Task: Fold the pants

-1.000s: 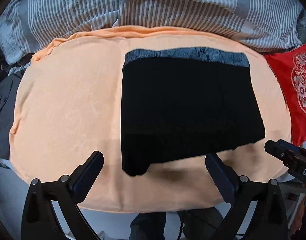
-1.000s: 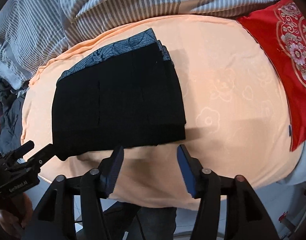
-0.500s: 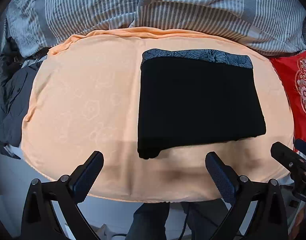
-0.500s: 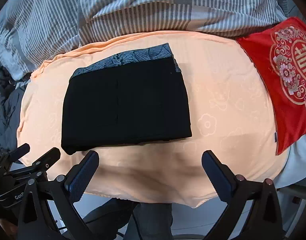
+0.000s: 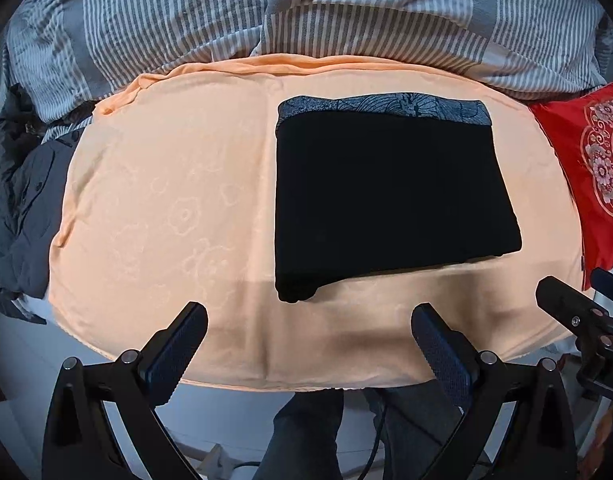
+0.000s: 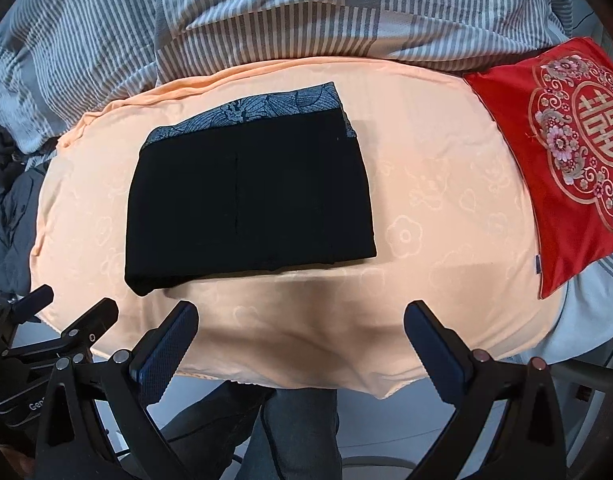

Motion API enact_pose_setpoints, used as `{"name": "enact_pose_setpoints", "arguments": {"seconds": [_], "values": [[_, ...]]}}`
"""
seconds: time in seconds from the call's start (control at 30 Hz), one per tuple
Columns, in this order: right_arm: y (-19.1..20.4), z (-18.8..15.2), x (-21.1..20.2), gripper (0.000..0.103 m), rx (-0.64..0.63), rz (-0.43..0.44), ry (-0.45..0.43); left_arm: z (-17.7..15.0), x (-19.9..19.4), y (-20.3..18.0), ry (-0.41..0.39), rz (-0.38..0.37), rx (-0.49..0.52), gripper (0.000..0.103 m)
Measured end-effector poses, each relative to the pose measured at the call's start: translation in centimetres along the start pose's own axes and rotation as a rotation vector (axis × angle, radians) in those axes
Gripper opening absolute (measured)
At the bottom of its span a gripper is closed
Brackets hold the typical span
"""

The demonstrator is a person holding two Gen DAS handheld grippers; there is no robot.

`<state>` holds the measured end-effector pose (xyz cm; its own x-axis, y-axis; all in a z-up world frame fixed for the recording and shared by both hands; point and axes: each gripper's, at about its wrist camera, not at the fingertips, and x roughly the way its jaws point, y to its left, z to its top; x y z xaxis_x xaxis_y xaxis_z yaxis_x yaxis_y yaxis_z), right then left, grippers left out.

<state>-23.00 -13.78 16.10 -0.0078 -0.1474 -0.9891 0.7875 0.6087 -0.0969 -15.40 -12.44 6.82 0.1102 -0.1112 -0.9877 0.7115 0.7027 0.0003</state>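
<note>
Folded black pants [image 5: 390, 196] lie on the peach sheet [image 5: 166, 208]; left gripper [image 5: 308, 338] and right gripper [image 6: 300, 336], at six o'clock, both gape empty

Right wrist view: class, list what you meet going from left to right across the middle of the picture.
Dark grey clothing → folded black pants → bare peach sheet → red embroidered cushion.

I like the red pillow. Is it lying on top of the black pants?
No, the red pillow lies apart from the black pants, with bare peach sheet between them.
</note>
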Motion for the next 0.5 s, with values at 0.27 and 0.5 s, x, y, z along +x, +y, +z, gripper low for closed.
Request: {"name": "enact_pose_setpoints", "arguments": {"seconds": [0.27,0.5], "values": [[0.6,0.0,-0.7,0.103,-0.023,-0.021,-0.007,-0.2,-0.4,-0.7,-0.001,0.01,0.03,0.102],[0.9,-0.1,-1.2,0.103,-0.029,-0.023,-0.016,-0.2,-0.8,-1.0,-0.003,0.013,0.044,0.102]]}}
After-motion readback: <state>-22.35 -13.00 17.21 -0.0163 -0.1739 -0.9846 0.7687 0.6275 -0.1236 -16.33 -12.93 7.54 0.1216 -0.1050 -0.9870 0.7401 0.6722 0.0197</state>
